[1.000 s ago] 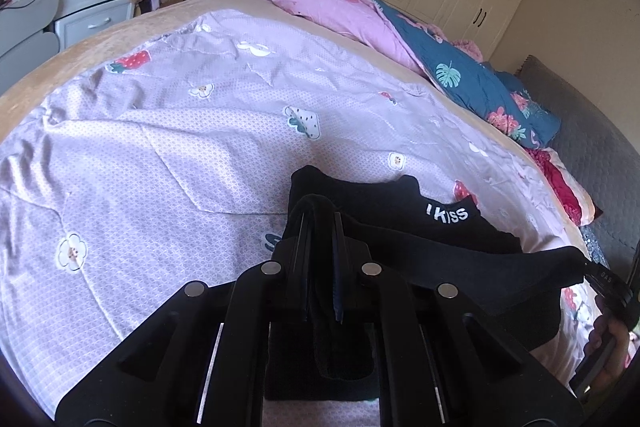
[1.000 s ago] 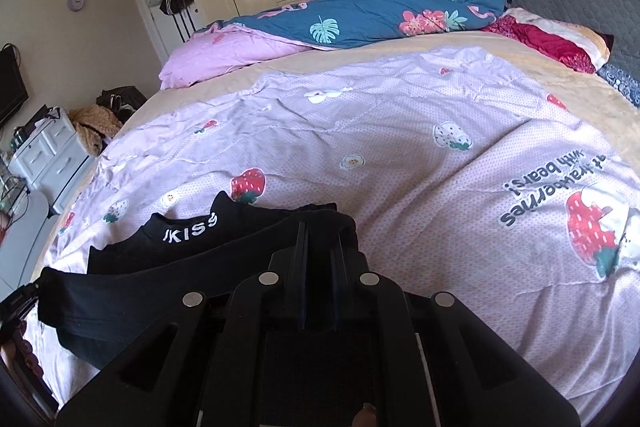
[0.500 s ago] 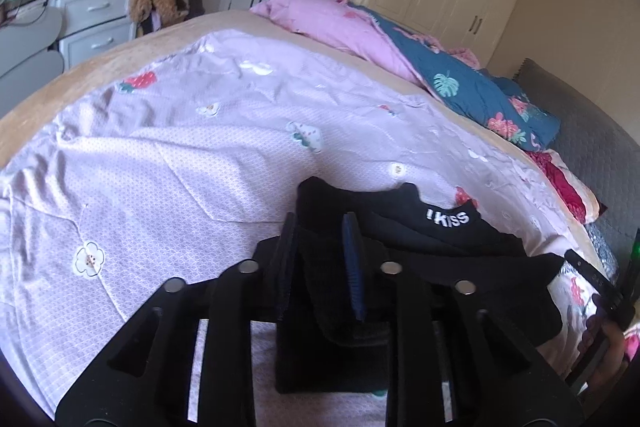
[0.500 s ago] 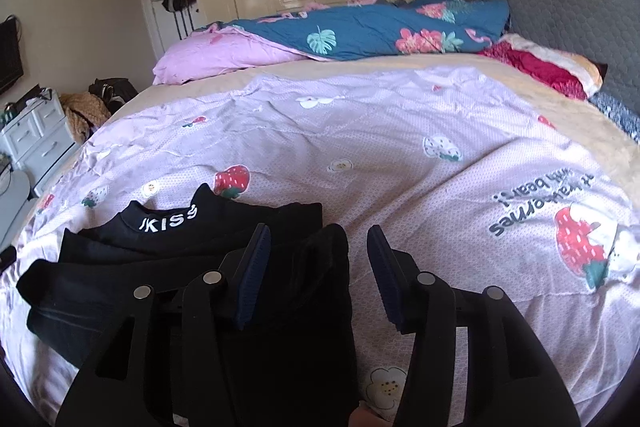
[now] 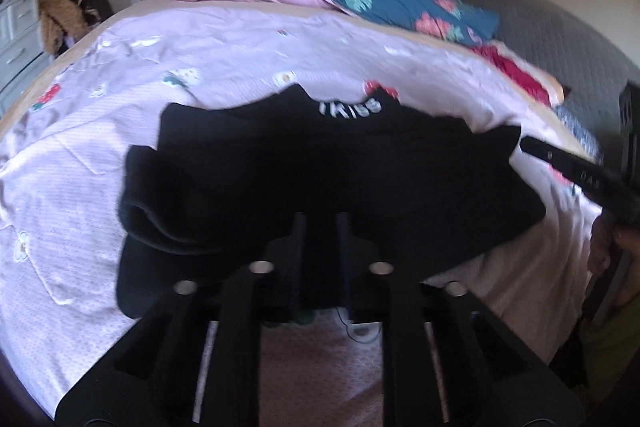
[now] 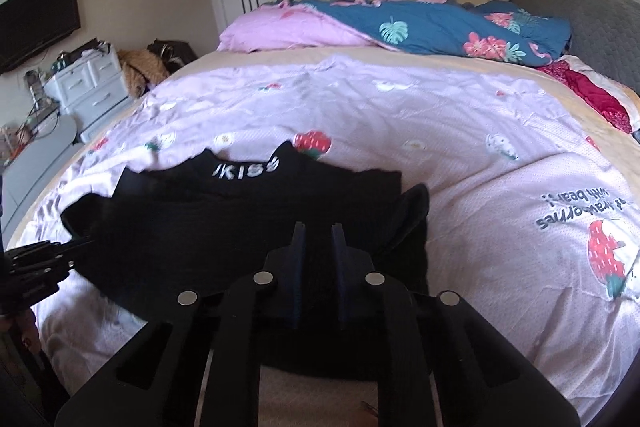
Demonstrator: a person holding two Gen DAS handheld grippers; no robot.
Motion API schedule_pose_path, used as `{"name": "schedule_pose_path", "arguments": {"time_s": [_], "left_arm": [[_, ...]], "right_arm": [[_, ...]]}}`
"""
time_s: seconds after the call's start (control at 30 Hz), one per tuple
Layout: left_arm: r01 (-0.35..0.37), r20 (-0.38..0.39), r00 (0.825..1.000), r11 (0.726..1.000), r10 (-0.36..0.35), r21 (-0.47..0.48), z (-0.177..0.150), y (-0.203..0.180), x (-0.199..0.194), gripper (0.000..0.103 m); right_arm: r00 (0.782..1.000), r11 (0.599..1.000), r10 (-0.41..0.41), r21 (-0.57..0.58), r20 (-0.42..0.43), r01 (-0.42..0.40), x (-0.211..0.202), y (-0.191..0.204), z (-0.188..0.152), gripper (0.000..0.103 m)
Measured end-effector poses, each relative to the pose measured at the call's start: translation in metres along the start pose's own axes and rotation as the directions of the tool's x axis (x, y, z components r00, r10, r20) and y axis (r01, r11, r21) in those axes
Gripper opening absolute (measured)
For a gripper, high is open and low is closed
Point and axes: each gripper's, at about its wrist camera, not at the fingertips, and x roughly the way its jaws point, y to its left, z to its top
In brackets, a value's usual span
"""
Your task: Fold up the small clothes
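A small black garment (image 5: 320, 179) with white "KISS" lettering at the collar lies partly folded on the lilac strawberry bedsheet (image 5: 120, 75). My left gripper (image 5: 321, 223) is at its near hem, fingers close together with black cloth between them. The garment also shows in the right wrist view (image 6: 240, 227). My right gripper (image 6: 318, 231) is at the near hem, fingers narrowly apart around black cloth. The right gripper shows from the side in the left wrist view (image 5: 576, 171); the left gripper shows at the left edge of the right wrist view (image 6: 36, 263).
A pink pillow (image 6: 288, 27) and blue floral quilt (image 6: 460, 31) lie at the far end of the bed. A grey headboard (image 6: 580, 15) is at the right. White drawers (image 6: 88, 87) and a wall TV (image 6: 36, 23) stand at the left.
Both grippers were shut on the cloth, opened half a second ago, and have now closed on the near hem. The garment sits wider in both views; the left view is blurred by motion.
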Motion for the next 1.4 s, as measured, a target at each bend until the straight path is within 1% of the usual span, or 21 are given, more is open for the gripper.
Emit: {"name": "schedule_pose_path", "arguments": {"time_s": [0.07, 0.23, 0.33, 0.4, 0.53, 0.67, 0.8, 0.97, 1.03, 1.1, 1.17, 1.2, 1.23, 1.3, 1.4], "left_arm": [[-0.007, -0.024, 1.000, 1.000, 0.008, 0.027, -0.005, -0.006, 0.007, 0.003], [-0.066, -0.040, 0.997, 0.998, 0.066, 0.001, -0.008, 0.008, 0.014, 0.003], [-0.072, -0.052, 0.996, 0.997, 0.071, -0.012, -0.008, 0.014, 0.013, 0.003], [-0.083, -0.053, 0.995, 0.997, 0.082, -0.010, -0.007, 0.016, 0.013, 0.003], [-0.108, -0.051, 0.993, 0.994, 0.107, -0.017, -0.007, 0.022, 0.012, 0.003], [-0.105, -0.045, 0.994, 0.994, 0.103, -0.039, -0.004, 0.029, 0.014, 0.003], [-0.109, -0.038, 0.994, 0.992, 0.107, -0.062, 0.004, 0.035, 0.017, 0.004], [-0.115, -0.060, 0.992, 0.986, 0.108, -0.120, 0.017, 0.054, 0.029, 0.004], [-0.117, -0.061, 0.992, 0.985, 0.109, -0.130, 0.022, 0.059, 0.033, 0.004], [-0.134, -0.059, 0.990, 0.982, 0.127, -0.133, 0.030, 0.064, 0.039, 0.004], [-0.147, -0.060, 0.988, 0.978, 0.140, -0.146, 0.035, 0.070, 0.043, 0.005], [-0.154, -0.060, 0.987, 0.977, 0.146, -0.151, 0.038, 0.074, 0.045, 0.007], [-0.170, -0.055, 0.985, 0.973, 0.163, -0.156, 0.042, 0.078, 0.047, 0.014], [-0.195, -0.034, 0.981, 0.964, 0.192, -0.179, 0.050, 0.088, 0.049, 0.021], [-0.184, 0.022, 0.981, 0.953, 0.195, -0.242, 0.061, 0.105, 0.045, 0.021]], "right_arm": [[1.000, 1.000, 0.002, -0.029, -0.030, -0.003, 0.004, 0.009, -0.007, 0.012], [0.994, 0.999, -0.014, -0.052, -0.104, 0.008, 0.020, 0.021, -0.020, 0.012], [0.987, 0.998, -0.038, -0.058, -0.155, 0.029, 0.032, 0.022, -0.030, 0.012], [0.984, 0.997, -0.050, -0.060, -0.170, 0.041, 0.038, 0.022, -0.034, 0.012], [0.985, 0.997, -0.056, -0.054, -0.162, 0.048, 0.044, 0.019, -0.035, 0.012], [0.984, 0.998, -0.059, -0.041, -0.168, 0.052, 0.053, 0.013, -0.031, 0.012], [0.983, 0.999, -0.044, -0.017, -0.179, 0.042, 0.066, 0.005, -0.019, 0.012], [0.980, 1.000, -0.008, 0.016, -0.199, 0.012, 0.086, -0.003, -0.003, 0.012], [0.981, 1.000, -0.009, 0.013, -0.196, 0.012, 0.092, -0.003, 0.003, 0.012], [0.981, 1.000, -0.010, 0.009, -0.193, 0.012, 0.097, -0.003, 0.009, 0.012], [0.982, 1.000, -0.013, 0.007, -0.191, 0.015, 0.104, -0.003, 0.015, 0.012], [0.982, 1.000, -0.012, 0.007, -0.188, 0.014, 0.107, -0.003, 0.018, 0.012], [0.983, 1.000, -0.013, 0.006, -0.183, 0.014, 0.110, -0.004, 0.021, 0.012], [0.985, 1.000, -0.015, 0.008, -0.174, 0.017, 0.114, -0.006, 0.025, 0.012], [0.988, 1.000, -0.018, 0.019, -0.151, 0.022, 0.117, -0.010, 0.032, 0.012]]}}
